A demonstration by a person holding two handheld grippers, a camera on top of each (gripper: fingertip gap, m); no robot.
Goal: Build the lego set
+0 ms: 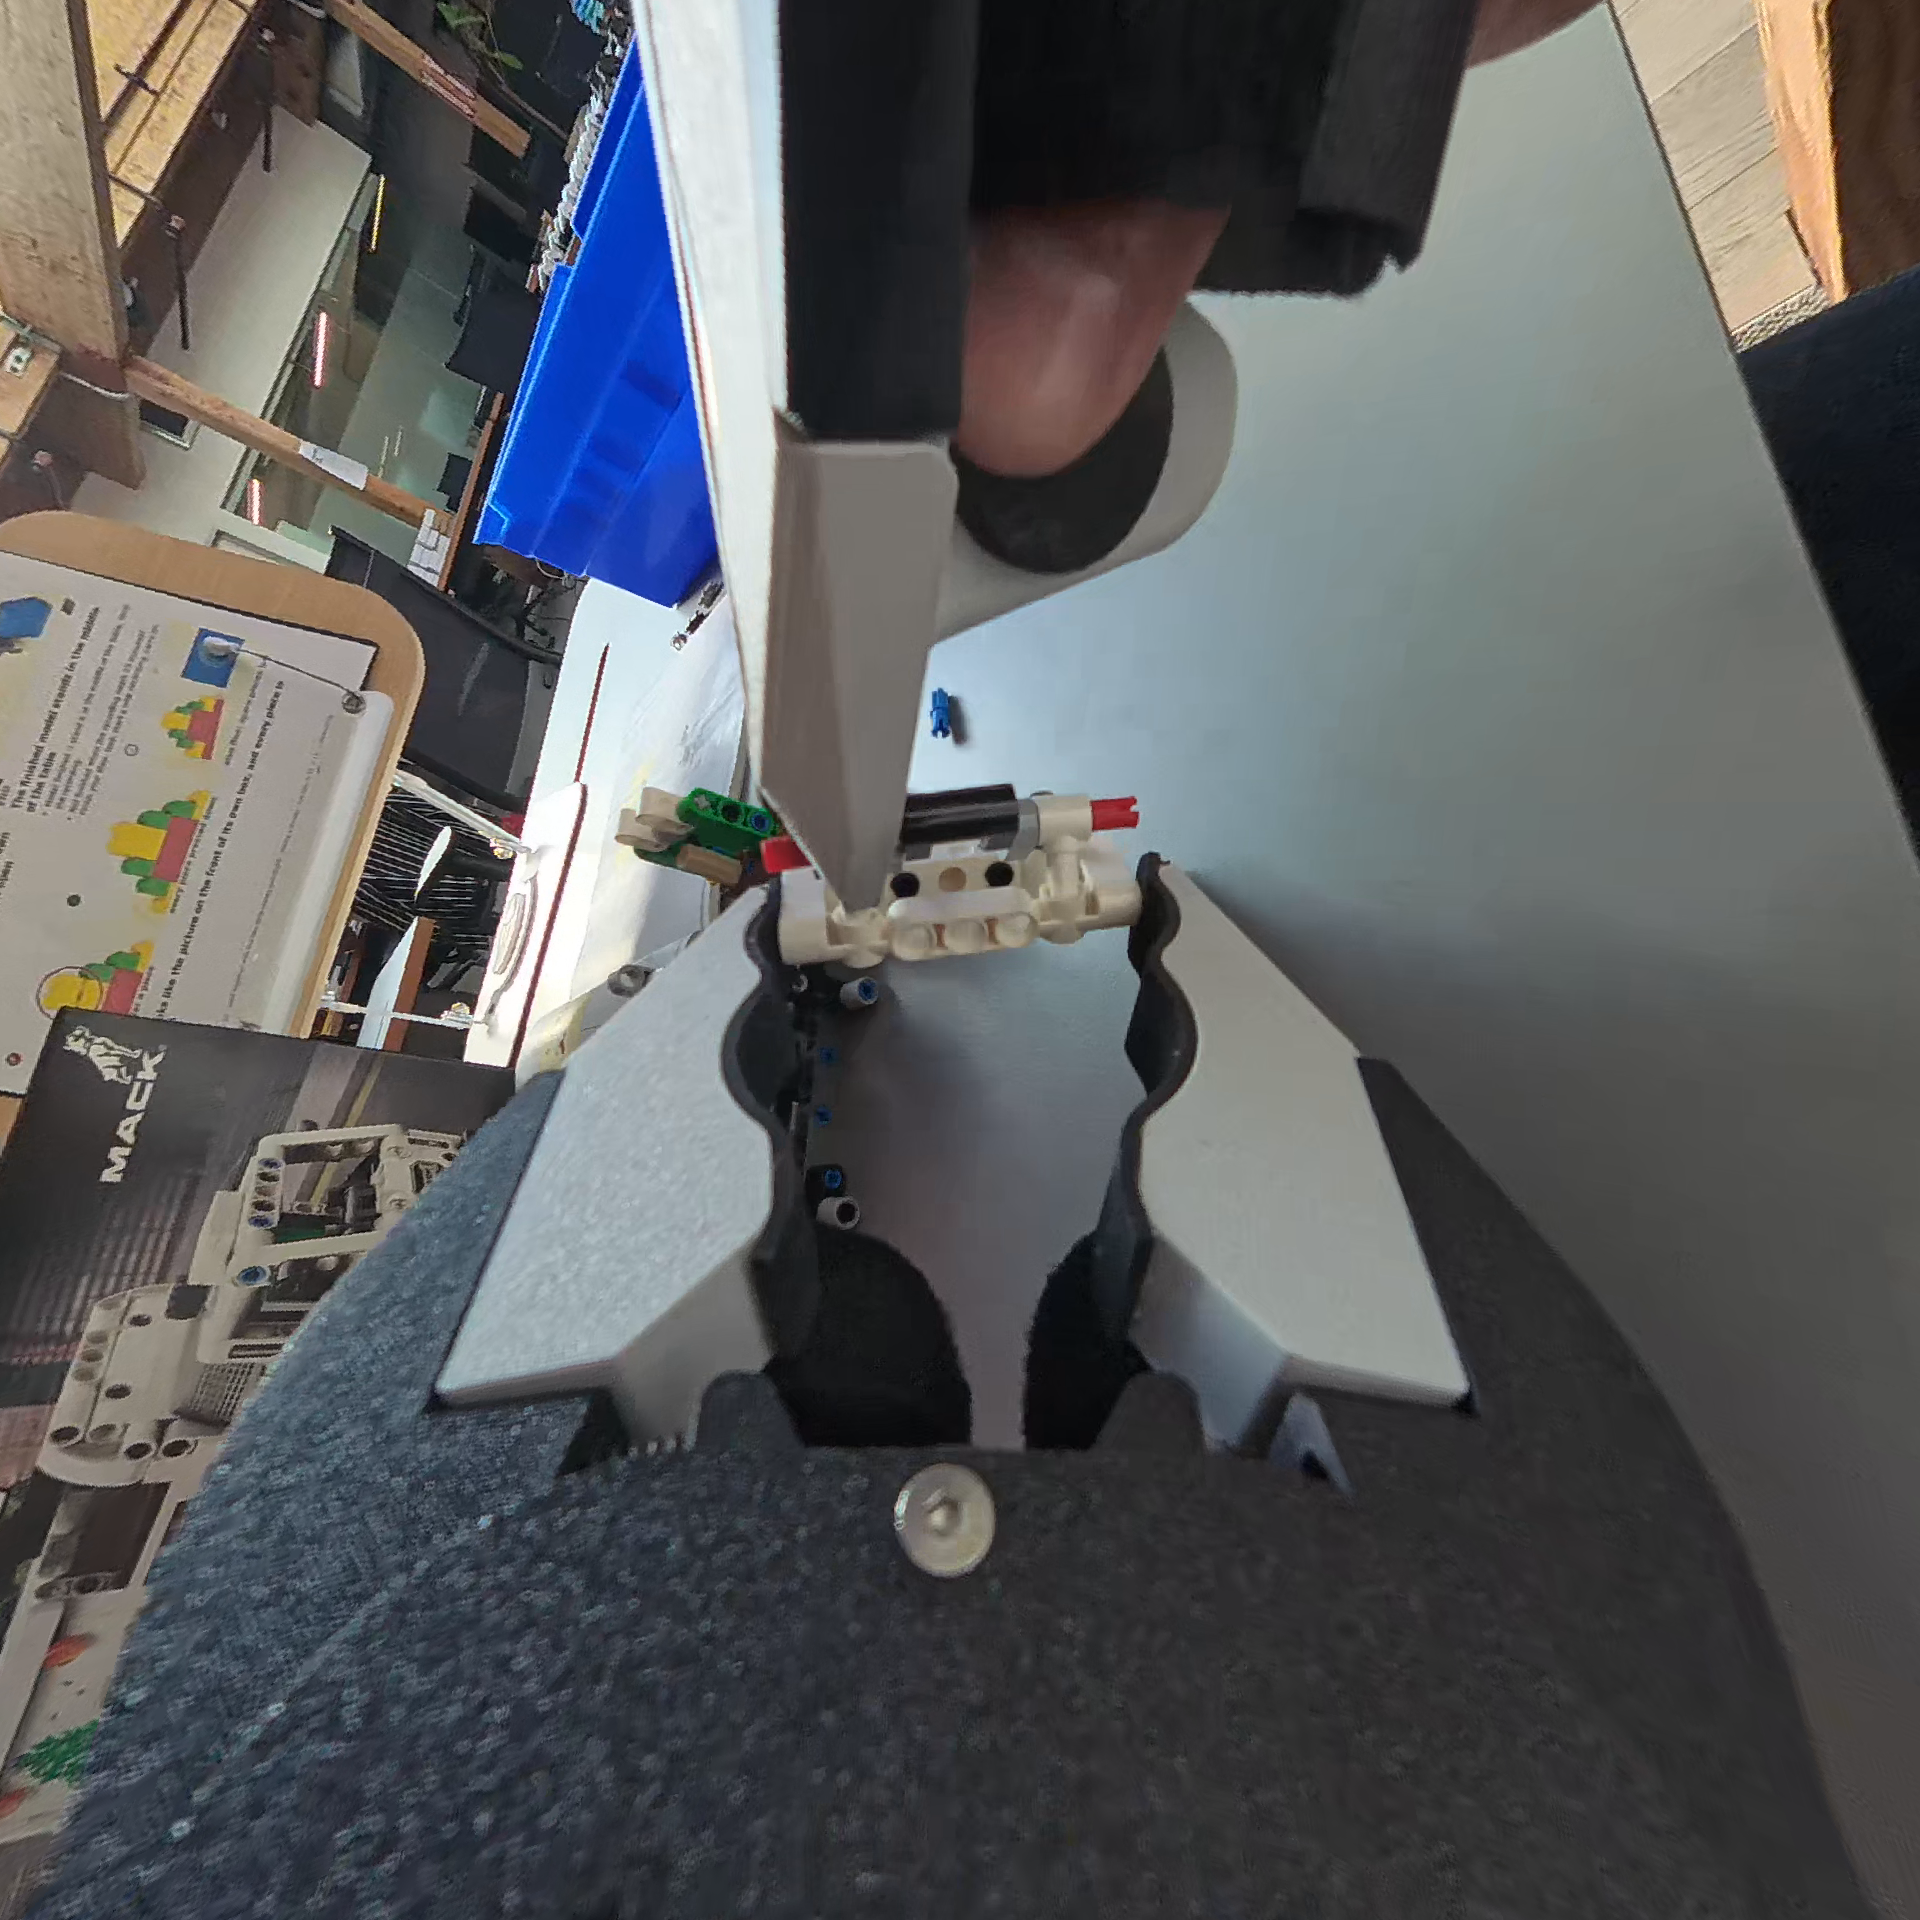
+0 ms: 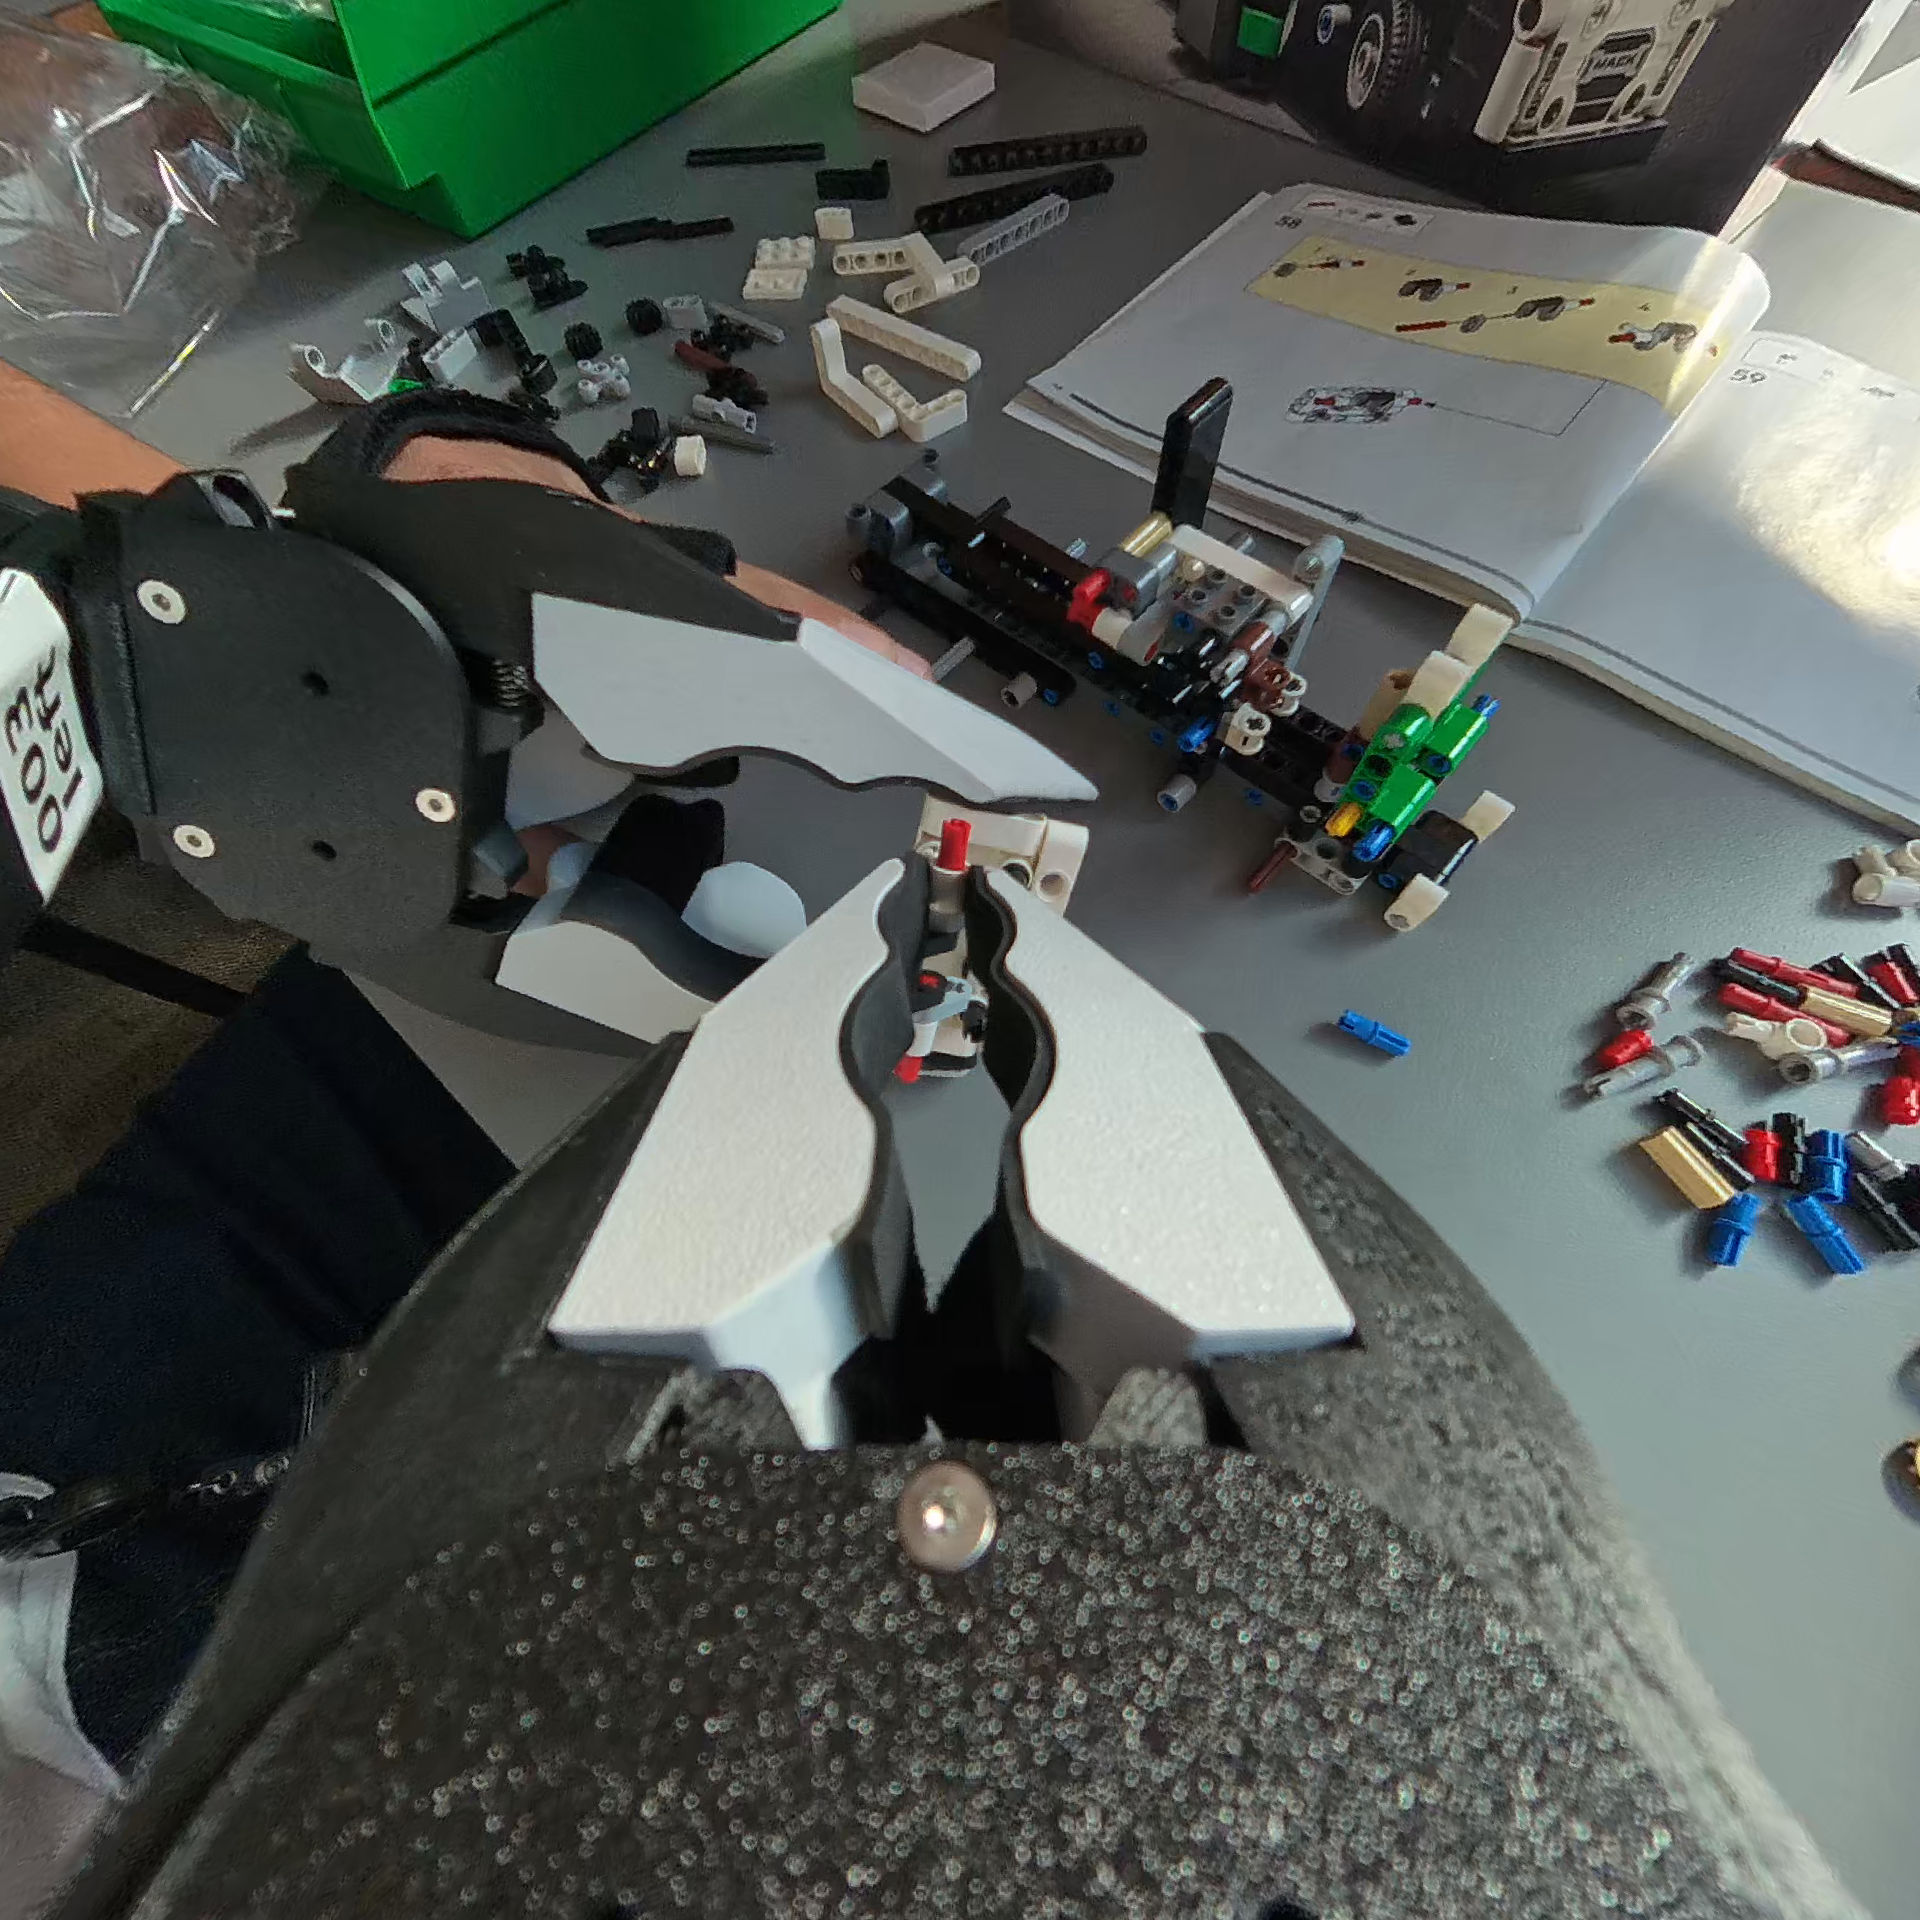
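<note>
Right gripper (image 2: 948,883): jaws clamped on a small white-and-black plastic brick assembly with red axle ends (image 2: 948,940). It sits low over the grey counter (image 2: 1351,1351). Left gripper (image 1: 961,914): jaws wide apart around the assembly's white beam frame (image 1: 966,914); whether the pads touch it, cannot tell. Printed writing shows on a dark product box (image 1: 156,1299), a poster (image 1: 156,790) and the left gripper's white sticker (image 2: 42,748). Only the right wrist view shows the long black brick chassis with green parts (image 2: 1195,665), one open instruction booklet (image 2: 1455,416), a green bin (image 2: 520,94), loose part piles. Only the left view shows blue bins (image 1: 603,416). One loose blue pin (image 2: 1371,1034), seen in both.
</note>
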